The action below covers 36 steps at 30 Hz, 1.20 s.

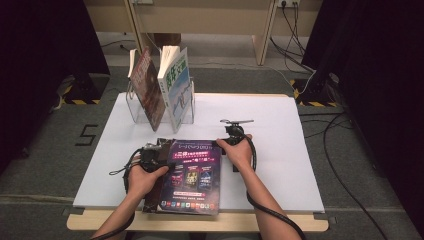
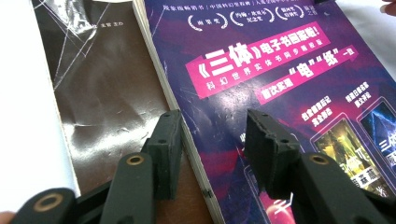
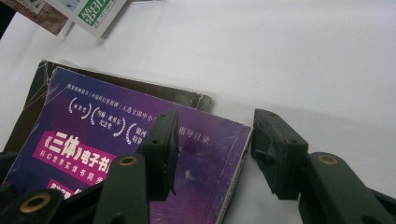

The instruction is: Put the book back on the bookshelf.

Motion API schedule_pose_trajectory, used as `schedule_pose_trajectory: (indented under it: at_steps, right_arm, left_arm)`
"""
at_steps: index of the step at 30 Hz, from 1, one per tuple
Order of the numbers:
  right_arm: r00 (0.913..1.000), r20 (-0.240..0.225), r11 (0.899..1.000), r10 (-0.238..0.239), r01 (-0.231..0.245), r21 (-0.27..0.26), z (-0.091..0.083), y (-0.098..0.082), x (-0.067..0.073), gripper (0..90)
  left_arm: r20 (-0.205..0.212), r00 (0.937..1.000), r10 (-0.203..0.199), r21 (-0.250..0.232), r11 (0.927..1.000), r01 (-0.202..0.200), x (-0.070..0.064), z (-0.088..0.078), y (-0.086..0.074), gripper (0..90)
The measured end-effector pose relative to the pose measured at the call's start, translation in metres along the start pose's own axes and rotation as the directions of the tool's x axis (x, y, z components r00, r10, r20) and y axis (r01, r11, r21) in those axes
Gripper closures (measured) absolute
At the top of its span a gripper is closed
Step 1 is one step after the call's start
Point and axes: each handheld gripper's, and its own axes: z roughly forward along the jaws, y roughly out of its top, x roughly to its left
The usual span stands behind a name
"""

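Note:
A purple paperback point(image 1: 192, 175) lies flat at the front of the white board point(image 1: 280, 150), stacked on a dark brown book point(image 1: 161, 145). My left gripper point(image 1: 158, 159) rests at the paperback's left side. In the left gripper view its jaws point(image 2: 212, 135) stand open astride that edge, one over the brown book point(image 2: 107, 93), one over the purple cover point(image 2: 280, 60). My right gripper point(image 1: 228, 142) is at the paperback's far right corner. Its jaws point(image 3: 215, 135) are open astride the right edge, one above the purple cover point(image 3: 93, 126), the other above the board point(image 3: 280, 56).
A clear stand point(image 1: 135, 112) at the back left of the board holds two upright books, a reddish-brown one point(image 1: 147, 85) and a white and green one point(image 1: 176, 87). Cables point(image 1: 345, 150) run over the floor to the right. The table's front edge point(image 1: 200, 221) is close below the paperback.

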Motion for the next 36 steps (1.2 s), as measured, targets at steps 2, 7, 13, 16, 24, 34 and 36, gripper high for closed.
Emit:
schedule_pose_trajectory:
  at_steps: [2,7,13,16,24,34,36]
  right_arm:
    - [0.9999,-0.003,1.0,0.01,-0.01,0.002,0.0,0.0,0.0,52.0]
    - [0.9997,-0.017,1.0,0.019,-0.019,0.006,-0.002,0.0,-0.004,52.2]
    - [0.9997,-0.017,1.0,0.015,-0.015,0.001,-0.003,-0.003,-0.004,51.8]
    - [0.9997,-0.005,1.0,0.025,-0.025,-0.004,-0.003,-0.004,-0.002,51.6]
    - [0.997,-0.011,0.997,0.077,-0.077,-0.03,-0.005,-0.011,0.0,52.5]
    - [0.9914,-0.052,0.993,0.12,-0.12,-0.002,-0.006,-0.014,0.001,55.4]
    - [0.9935,-0.047,0.995,0.103,-0.103,0.009,-0.007,-0.014,0.002,55.4]
  left_arm:
    - [0.002,1.0,-0.001,0.0,1.0,0.001,0.0,0.0,0.0,55.8]
    - [0.001,1.0,-0.004,-0.001,1.0,0.004,0.0,0.0,0.0,55.8]
    - [-0.001,1.0,-0.005,0.002,1.0,0.005,-0.001,0.0,0.001,55.7]
    - [-0.002,1.0,-0.005,0.009,0.9999,0.005,-0.001,0.001,0.002,55.7]
    - [-0.004,1.0,-0.005,0.003,1.0,0.005,-0.001,0.001,0.001,55.9]
    - [-0.007,0.9999,-0.01,-0.003,1.0,0.009,-0.002,0.001,0.0,55.9]
    - [-0.01,0.9999,-0.006,0.0,1.0,0.006,-0.002,0.001,0.001,55.8]
